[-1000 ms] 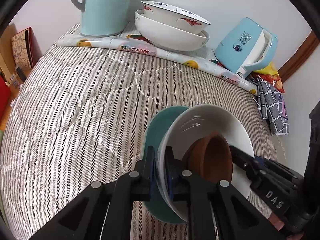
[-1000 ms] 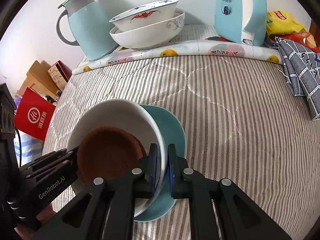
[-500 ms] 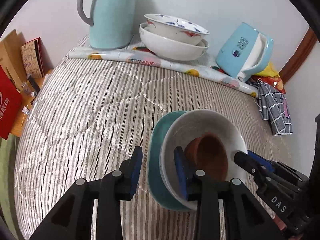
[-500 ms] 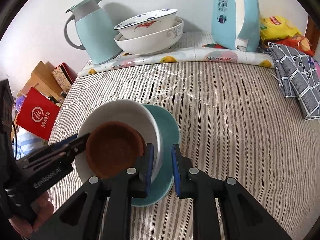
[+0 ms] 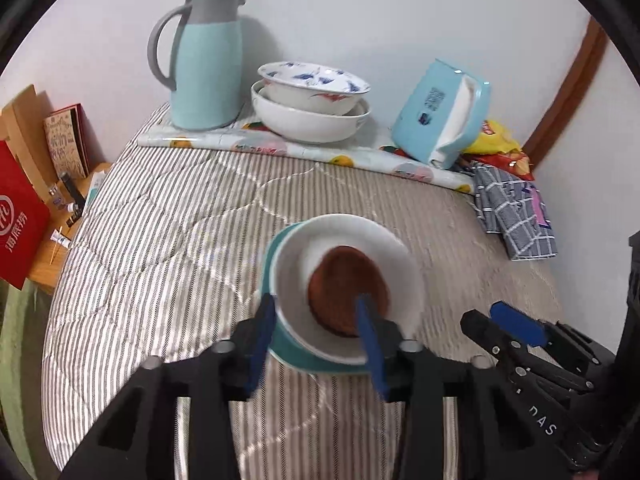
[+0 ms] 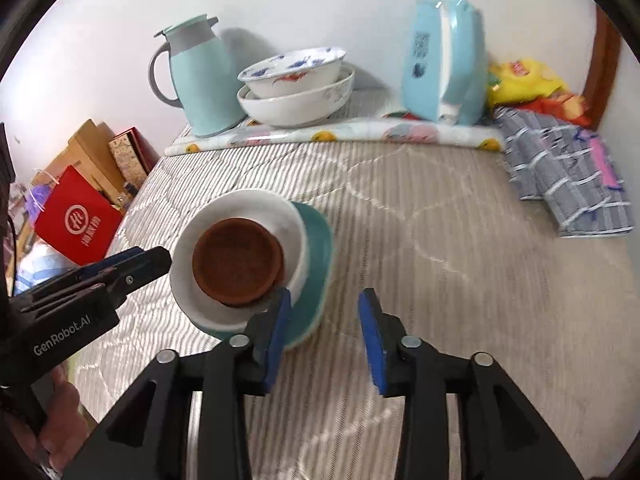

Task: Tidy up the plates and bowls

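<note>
A stack rests on the striped quilt: a teal plate [image 5: 282,350] [image 6: 318,240] at the bottom, a white bowl [image 5: 396,256] [image 6: 260,208] on it, and a brown bowl [image 5: 344,284] [image 6: 238,266] inside. My left gripper [image 5: 316,338] is open, its jaws spread either side of the stack's near rim. My right gripper [image 6: 322,334] is open, just right of the stack, holding nothing. Two nested white patterned bowls [image 5: 310,110] [image 6: 296,88] sit at the back by the wall.
A light-blue jug [image 5: 202,60] [image 6: 192,76] and a blue kettle [image 5: 440,114] [image 6: 442,60] stand on a fruit-print mat [image 5: 304,150] at the back. A checked cloth [image 5: 514,210] [image 6: 568,176] and snack bags [image 6: 524,80] lie at the right. A red bag [image 6: 78,220] is off the left edge.
Both grippers were shut on the rims of the stack. They have opened, let go and drawn back. The stack now lies flat on the quilt.
</note>
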A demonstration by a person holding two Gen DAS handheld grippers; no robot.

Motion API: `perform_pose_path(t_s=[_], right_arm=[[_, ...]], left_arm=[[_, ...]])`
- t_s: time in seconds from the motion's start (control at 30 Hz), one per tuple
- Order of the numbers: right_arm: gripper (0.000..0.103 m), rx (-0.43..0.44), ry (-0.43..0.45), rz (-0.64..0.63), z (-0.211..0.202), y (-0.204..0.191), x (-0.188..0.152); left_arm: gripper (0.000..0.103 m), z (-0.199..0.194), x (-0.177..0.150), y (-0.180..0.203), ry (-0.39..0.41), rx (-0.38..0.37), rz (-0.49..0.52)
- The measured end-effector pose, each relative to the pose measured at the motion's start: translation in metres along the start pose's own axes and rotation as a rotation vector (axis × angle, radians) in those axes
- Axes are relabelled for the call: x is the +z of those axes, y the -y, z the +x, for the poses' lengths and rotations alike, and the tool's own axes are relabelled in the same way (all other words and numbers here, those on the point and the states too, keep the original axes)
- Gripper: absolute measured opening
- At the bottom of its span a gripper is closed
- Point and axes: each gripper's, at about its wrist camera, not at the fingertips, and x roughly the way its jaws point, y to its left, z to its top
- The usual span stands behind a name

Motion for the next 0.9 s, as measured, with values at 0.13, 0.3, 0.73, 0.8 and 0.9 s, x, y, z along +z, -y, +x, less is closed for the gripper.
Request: perform_pose_path(t_s=[0.13,0.3,0.73,0.8,0.9], right_arm=[[0.050,-0.018,0.059,-0.005,-0.033,0.007,-0.010],[0.063,-0.054,0.118,-0.004,-0.073,0.017,-0.026],[0.079,-0.090,0.166,0.042,-0.134,0.051,-0.084],[0.079,-0.086,0.156,0.055,-0.137,0.056,-0.092],[0.079,-0.102,0.161,0.047,-0.143,0.057,-0.102]], left_arm=[[0.057,-0.022,-0.009,0.019,0.043,0.006,0.022],[0.070,-0.049,-0.024,0.044,0.087,0.027,0.061],[0.074,-0.097,-0.073,0.082,0.161,0.038,0.081],[0.074,-0.103,-0.080,0.086,0.172,0.042,0.096],[0.074,-0.110,-0.088,0.090,0.199,0.074,0.108]])
